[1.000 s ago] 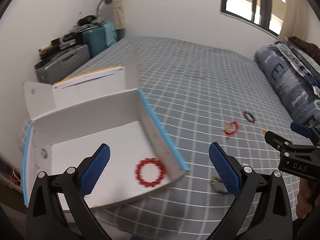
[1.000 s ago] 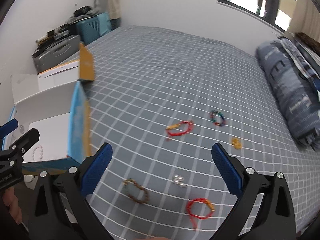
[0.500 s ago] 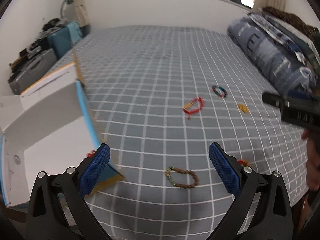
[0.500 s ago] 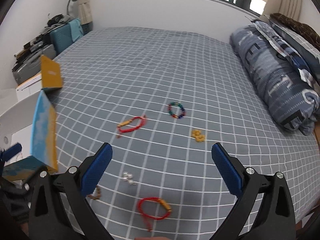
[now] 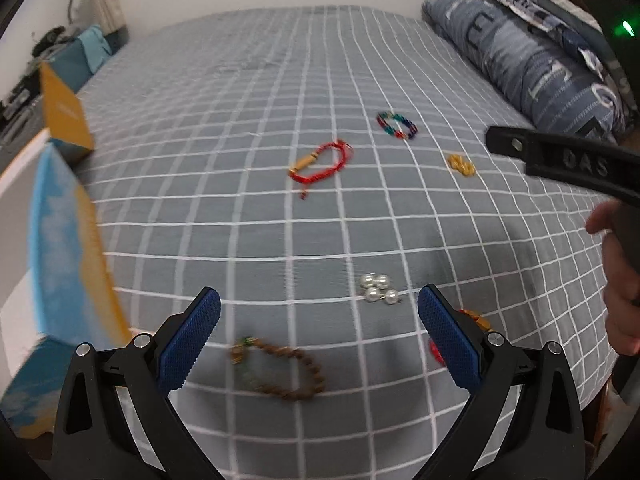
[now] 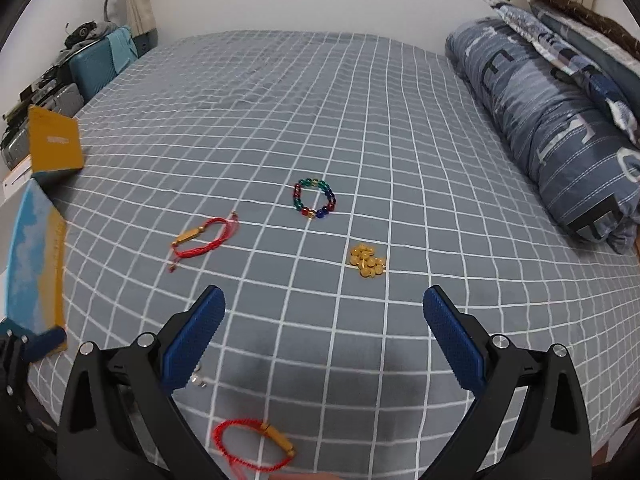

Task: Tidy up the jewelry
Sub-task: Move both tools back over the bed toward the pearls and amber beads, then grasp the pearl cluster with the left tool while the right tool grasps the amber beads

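- The left gripper [image 5: 319,330] hangs over the near edge of the bed [image 5: 248,92]; its fingers [image 5: 188,344] are wide apart and hold nothing; a brown bead bracelet [image 5: 280,372] lies on the bed cover just below the gap between them.
- The right gripper [image 6: 322,336] also has its fingers [image 6: 454,344] spread wide and empty; a red cord bracelet with a gold tube [image 6: 256,444] lies below it, near the bed's edge.
- A small cluster of white pearls [image 5: 377,287] rests a little beyond the left gripper, toward its right finger.
- Farther in, on the grey checked cover, lie a second red cord bracelet [image 6: 204,240], a ring of coloured beads [image 6: 314,198] and a little heap of gold beads [image 6: 366,261]; all three are apart from each other.
- The open box [image 5: 60,264], blue and yellow outside, stands at the left side of the bed; what is inside it I cannot tell.
- A folded blue quilt [image 6: 548,132] lies along the right side.
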`<state>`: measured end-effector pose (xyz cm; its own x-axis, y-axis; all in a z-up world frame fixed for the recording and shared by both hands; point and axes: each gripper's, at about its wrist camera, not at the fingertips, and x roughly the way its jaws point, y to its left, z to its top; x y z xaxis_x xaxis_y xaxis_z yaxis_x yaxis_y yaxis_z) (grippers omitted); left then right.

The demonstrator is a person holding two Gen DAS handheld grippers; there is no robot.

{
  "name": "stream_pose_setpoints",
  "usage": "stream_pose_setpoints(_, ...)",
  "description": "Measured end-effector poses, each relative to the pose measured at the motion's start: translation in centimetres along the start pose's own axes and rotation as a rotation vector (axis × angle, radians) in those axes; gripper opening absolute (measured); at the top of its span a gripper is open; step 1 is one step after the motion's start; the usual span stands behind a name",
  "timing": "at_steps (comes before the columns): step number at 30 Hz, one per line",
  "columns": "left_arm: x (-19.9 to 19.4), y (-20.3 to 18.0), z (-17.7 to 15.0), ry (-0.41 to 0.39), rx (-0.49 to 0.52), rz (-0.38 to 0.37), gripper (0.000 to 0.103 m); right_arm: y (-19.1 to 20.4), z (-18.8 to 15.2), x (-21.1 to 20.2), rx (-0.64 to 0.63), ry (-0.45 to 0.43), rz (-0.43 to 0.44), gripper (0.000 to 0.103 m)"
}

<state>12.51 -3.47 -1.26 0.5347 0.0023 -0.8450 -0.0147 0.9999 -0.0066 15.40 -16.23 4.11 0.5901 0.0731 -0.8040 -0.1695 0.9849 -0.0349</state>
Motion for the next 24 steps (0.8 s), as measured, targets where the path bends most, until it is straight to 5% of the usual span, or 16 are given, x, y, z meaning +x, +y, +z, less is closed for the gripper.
stream_pose_setpoints(20,7.5,-3.2,0.9,0.126,0.008,-0.057,0.090,-4.7,2.5,14.2,0.051,0.133,0.044,0.095)
stream_pose_setpoints(24,8.2,-3.6,0.6,0.148,0.006,-0.058,0.085,-4.7,2.4,14.9,0.052,0.163,0.060,0.087)
